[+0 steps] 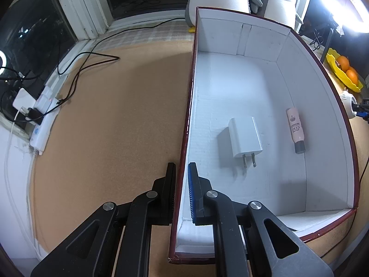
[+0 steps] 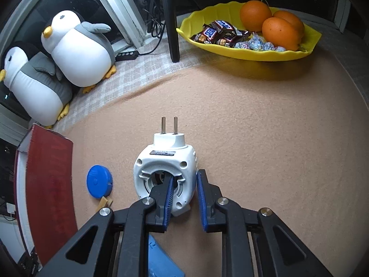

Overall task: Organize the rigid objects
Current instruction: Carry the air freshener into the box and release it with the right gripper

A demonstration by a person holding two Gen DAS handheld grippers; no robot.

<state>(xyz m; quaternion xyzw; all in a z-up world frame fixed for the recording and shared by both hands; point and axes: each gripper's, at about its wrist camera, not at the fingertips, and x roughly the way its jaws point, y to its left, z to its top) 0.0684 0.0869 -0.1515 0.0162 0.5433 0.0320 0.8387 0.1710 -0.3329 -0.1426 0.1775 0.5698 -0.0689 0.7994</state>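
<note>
A red box (image 1: 188, 106) with a white inside lies on the tan mat. My left gripper (image 1: 182, 168) is shut on its left wall, one finger outside and one inside. On the box floor lie a white charger (image 1: 244, 138) and a pink tube (image 1: 296, 130) with a dark cap. In the right wrist view a white plug-in device (image 2: 165, 159) lies with its two prongs pointing away. My right gripper (image 2: 186, 175) grips its right-hand wall, with one blue pad in the hollow middle and the other on the outside. The box's red outer wall (image 2: 48, 184) stands to the left.
A blue round tape measure (image 2: 99, 182) lies between the box and the device, and a blue flat object (image 2: 161, 258) lies under my right gripper. A yellow tray (image 2: 251, 54) of oranges and sweets stands at the back right, two plush penguins (image 2: 78, 48) at the back left. A power strip (image 1: 42, 124) with cables lies along the sill.
</note>
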